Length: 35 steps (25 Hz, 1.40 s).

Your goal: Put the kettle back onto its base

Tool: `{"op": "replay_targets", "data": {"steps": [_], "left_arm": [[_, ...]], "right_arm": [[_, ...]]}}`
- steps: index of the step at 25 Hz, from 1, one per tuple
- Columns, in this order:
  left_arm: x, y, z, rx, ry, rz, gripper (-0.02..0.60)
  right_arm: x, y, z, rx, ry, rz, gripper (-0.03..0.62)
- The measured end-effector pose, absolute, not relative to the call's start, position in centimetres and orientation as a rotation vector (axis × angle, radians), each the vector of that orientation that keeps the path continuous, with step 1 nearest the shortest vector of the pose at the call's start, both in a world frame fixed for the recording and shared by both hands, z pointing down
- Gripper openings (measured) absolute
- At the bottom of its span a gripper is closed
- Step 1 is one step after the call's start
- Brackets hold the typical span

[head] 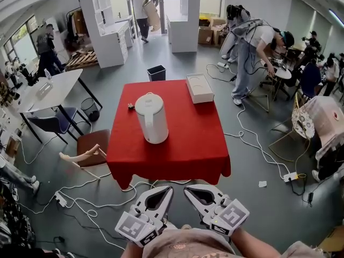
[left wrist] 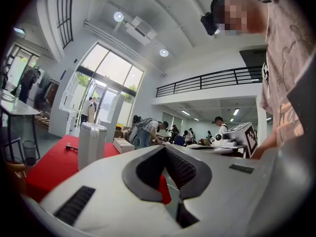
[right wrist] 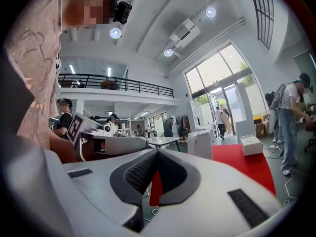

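Table: square, under a red cloth that hangs over every edge.
Kettle: the white kettle stands upright near the middle of the table, slightly toward the left edge. Whether a base sits under it cannot be made out.
Box: a flat white box lies at the far right corner.
Small item: a dark small object lies near the left edge, apart from the kettle; too small to identify.
Floor: grey floor, with white cables looping by the near left corner and running past the right edge.
Around the table: a black bin just beyond the far edge; a brown chair beside the left edge; a white side table farther left.
Room: high, bright hall with tall windows and a railed gallery; people work at benches to the right and stand near the far doorway.
Left gripper: off the table before its near edge, jaws clenched, nothing between them.
Right gripper: just beside it, jaws clenched, empty.
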<state>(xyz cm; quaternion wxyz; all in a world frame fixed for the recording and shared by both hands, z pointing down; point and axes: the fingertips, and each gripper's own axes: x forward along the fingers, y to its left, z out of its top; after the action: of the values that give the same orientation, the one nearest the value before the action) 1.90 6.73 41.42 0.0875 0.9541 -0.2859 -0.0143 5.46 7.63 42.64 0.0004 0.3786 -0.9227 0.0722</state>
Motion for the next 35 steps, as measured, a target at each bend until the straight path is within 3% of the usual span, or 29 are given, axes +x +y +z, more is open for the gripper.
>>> {"op": "replay_targets", "data": {"steps": [11,35], "left_arm": [[0.0,10.2,41.6,2.824,-0.804,0.064,-0.012],[-2.9,12.7,42.0,2.856,-0.842,0.015,-0.012]], "right_arm": [[4.0,10.7,42.7,1.314,-2.869,0.248,0.005],[-0.2,12.9,43.2,1.234,-2.866,0.25,0.005]]}}
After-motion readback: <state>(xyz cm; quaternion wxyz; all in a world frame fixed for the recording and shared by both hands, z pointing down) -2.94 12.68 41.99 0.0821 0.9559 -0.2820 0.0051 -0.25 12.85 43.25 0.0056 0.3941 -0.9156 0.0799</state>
